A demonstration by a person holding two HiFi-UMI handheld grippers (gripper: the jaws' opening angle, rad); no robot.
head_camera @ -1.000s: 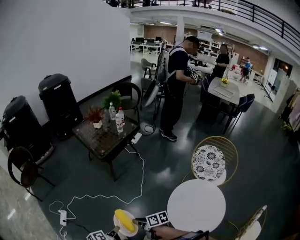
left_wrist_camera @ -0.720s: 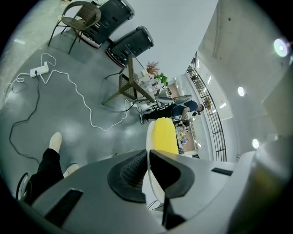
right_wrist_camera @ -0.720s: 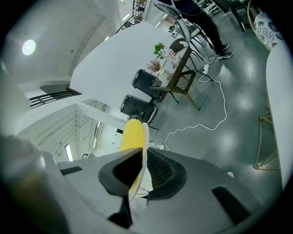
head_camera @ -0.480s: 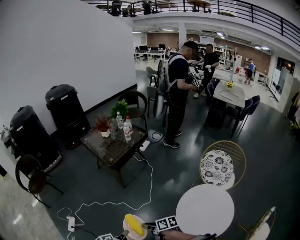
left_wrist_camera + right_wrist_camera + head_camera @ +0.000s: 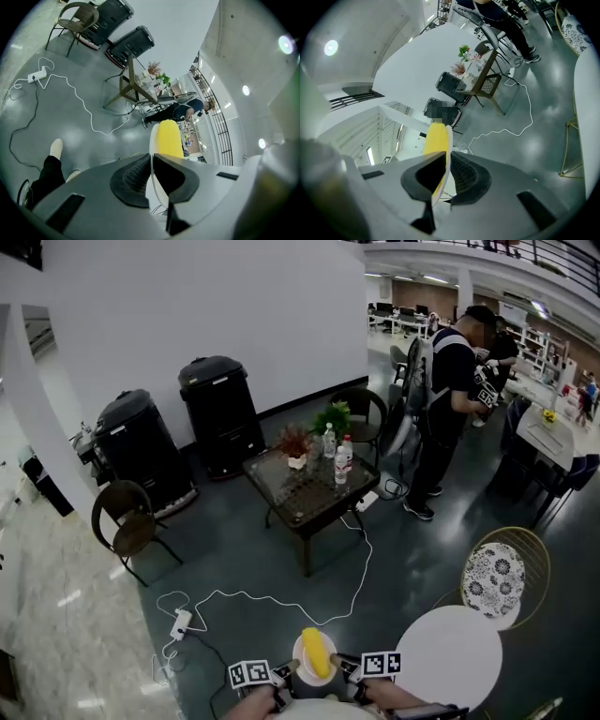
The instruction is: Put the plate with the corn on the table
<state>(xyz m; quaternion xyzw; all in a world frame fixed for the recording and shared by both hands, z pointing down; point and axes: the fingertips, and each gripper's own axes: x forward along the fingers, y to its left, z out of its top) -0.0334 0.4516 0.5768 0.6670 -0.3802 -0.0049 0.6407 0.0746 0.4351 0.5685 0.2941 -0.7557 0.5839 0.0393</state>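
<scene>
White plate (image 5: 302, 659) with one yellow corn (image 5: 316, 652), pinched at opposite rims by the left gripper (image 5: 292, 667) and the right gripper (image 5: 343, 664).
One plate bearing one corn is held above the floor (image 5: 253, 559) at the lower edge of the head view. It is carried between the two grippers, each set of jaws being closed almost together on its thin rim. One round white table (image 5: 448, 657) is seen near its right side, not under it. Two black bins (image 5: 225, 413) are set against the wall (image 5: 187, 306), well apart from the plate, with open floor, crossed by one white cable (image 5: 369, 554), left between.
</scene>
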